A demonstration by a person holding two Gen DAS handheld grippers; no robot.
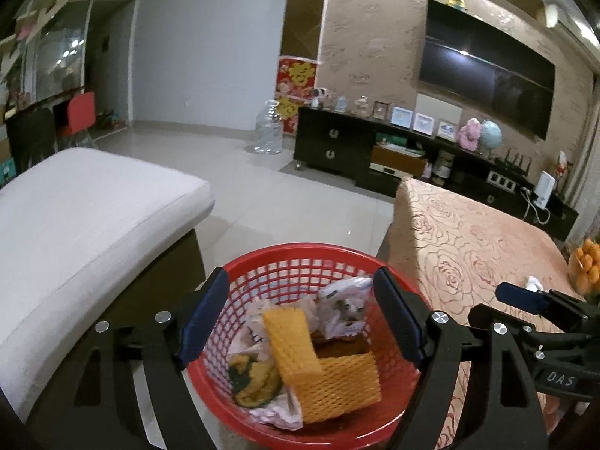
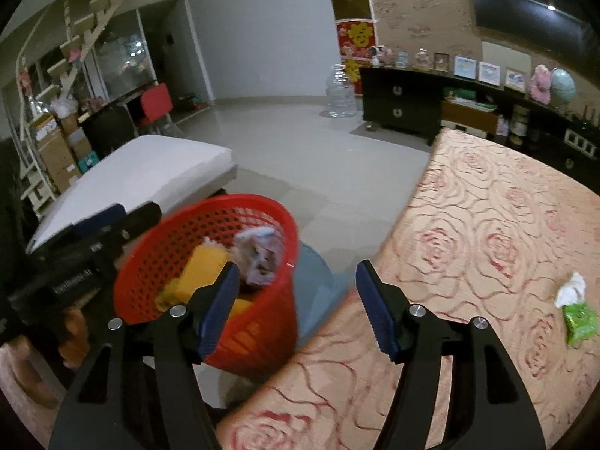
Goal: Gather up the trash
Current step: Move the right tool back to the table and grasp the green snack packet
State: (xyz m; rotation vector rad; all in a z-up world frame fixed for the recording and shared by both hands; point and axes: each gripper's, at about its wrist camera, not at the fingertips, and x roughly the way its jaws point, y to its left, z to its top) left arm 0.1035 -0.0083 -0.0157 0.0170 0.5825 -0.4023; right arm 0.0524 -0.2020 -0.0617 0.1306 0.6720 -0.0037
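The red basket (image 1: pixel 311 341) sits directly below and between the left gripper's (image 1: pixel 300 322) jaws, which stand spread wide over its rim with nothing between the pads. Inside it lie orange foam netting (image 1: pixel 326 363), a crumpled white wrapper (image 1: pixel 345 307) toward the right jaw, and a yellow-green scrap (image 1: pixel 255 378) toward the left jaw.

In the right wrist view the basket (image 2: pixel 210 262) is blurred and lies to the left of the right gripper (image 2: pixel 300 307), partly behind its left jaw. Those jaws are also spread and hold nothing; the edge of the rose-patterned surface (image 2: pixel 487 225) passes beneath them. A green tissue pack (image 2: pixel 579 318) with white tissue sticking out rests on that surface, well off to the right of the right jaw. A white cushioned seat (image 1: pixel 82 225) stands left of the left jaws.
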